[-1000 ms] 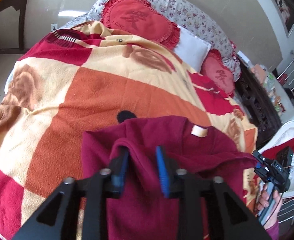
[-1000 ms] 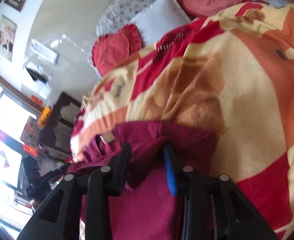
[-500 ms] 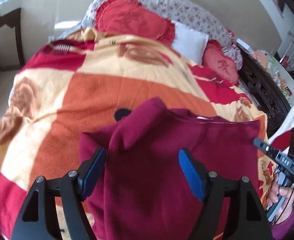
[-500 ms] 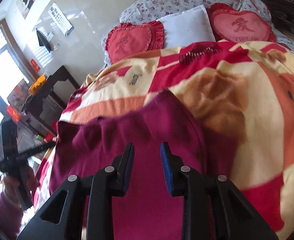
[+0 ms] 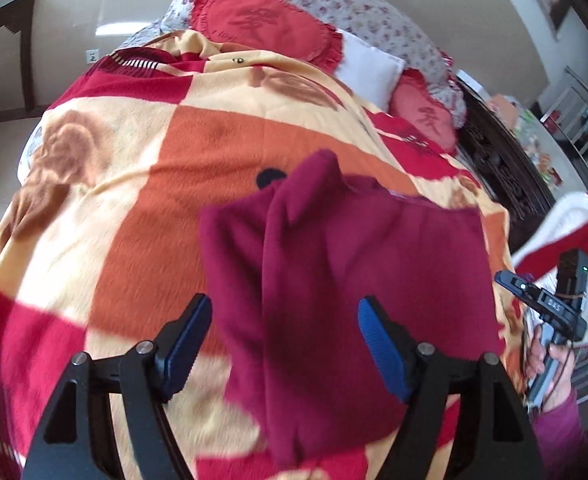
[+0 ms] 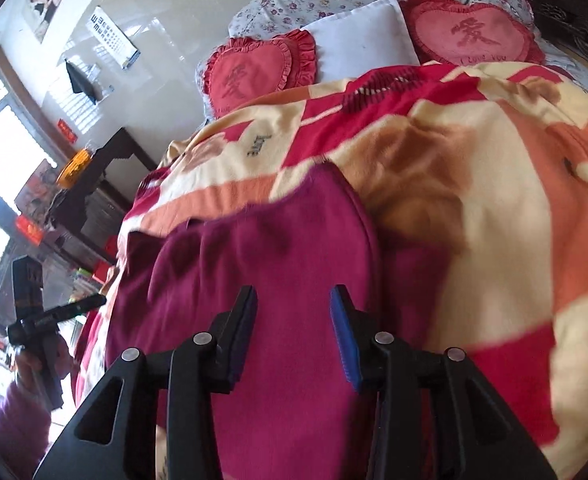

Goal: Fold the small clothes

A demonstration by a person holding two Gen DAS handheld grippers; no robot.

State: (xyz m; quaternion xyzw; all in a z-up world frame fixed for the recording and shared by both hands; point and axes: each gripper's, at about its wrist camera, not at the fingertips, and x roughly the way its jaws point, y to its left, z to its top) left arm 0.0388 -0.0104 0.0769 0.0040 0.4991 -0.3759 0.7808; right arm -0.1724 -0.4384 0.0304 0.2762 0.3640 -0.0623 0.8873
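A maroon fleece garment [image 5: 354,248] lies folded on the checked orange, cream and red blanket [image 5: 214,152], one corner sticking up at its far left. My left gripper [image 5: 285,304] hovers over its near edge, jaws wide open, nothing pressed between the pads. In the right wrist view the same garment [image 6: 262,240] spreads under my right gripper [image 6: 294,294]. Its jaws are opening, a narrow gap apart, and the cloth lies beneath them, not pinched. Each view shows the other gripper held in a hand: the right gripper [image 5: 546,304] and the left gripper [image 6: 46,312].
Red heart-shaped cushions [image 5: 262,20] and a white pillow [image 5: 368,68] lie at the head of the bed. A dark carved cabinet [image 5: 506,172] stands along the bed's right side, with a white and red cloth [image 5: 566,232] near it. Bare blanket [image 6: 474,200] stretches beyond the garment.
Both grippers let go of the maroon cloth they pinched. The left jaws spread wide, and the right jaws narrowed, then parted again. The garment dropped folded over, hiding its label, and both grippers drew back.
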